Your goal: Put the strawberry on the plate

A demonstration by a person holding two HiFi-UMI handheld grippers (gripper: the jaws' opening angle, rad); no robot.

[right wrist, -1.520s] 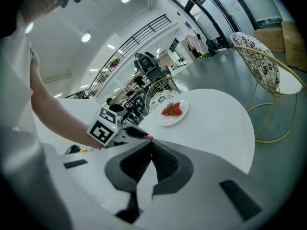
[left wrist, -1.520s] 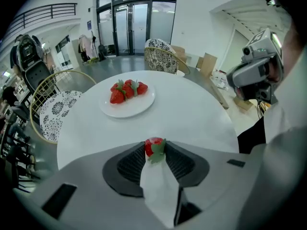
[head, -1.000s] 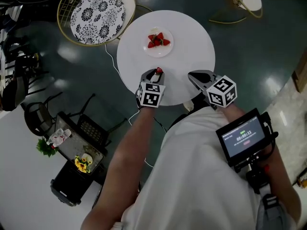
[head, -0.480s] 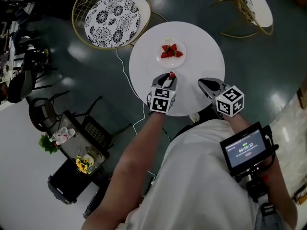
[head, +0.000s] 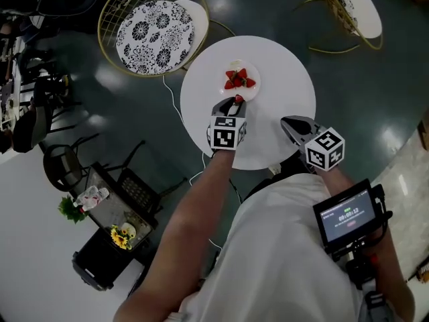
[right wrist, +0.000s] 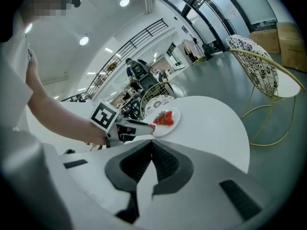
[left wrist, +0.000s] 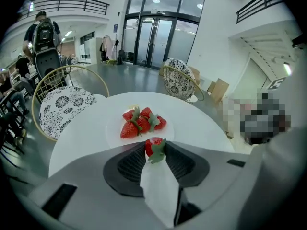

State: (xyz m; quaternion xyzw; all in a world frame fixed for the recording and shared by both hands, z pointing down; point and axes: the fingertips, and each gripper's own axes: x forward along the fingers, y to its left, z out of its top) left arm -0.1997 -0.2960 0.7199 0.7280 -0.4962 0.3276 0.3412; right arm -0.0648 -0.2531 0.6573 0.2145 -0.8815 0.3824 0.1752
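A red strawberry (left wrist: 154,146) with green leaves is pinched at the tips of my left gripper (head: 236,103), which is shut on it. In the head view that strawberry (head: 238,99) hangs at the near rim of a small white plate (head: 253,72). Three strawberries (left wrist: 141,120) lie together on the plate (left wrist: 112,131). The plate stands on a round white table (head: 285,72). My right gripper (head: 289,123) is over the table's near right part, its jaws shut with nothing between them. From the right gripper view the left gripper (right wrist: 146,126) reaches the plate (right wrist: 174,122).
A gold wire chair with a black-and-white patterned cushion (head: 154,32) stands left of the table, another chair (head: 352,5) at the far right. A white cable (head: 175,99) runs along the floor. A dark cart with flowers (head: 110,213) is at the lower left.
My left gripper has carried the strawberry forward, from the table's near part to the plate's near rim. The right gripper has stayed at the near right.
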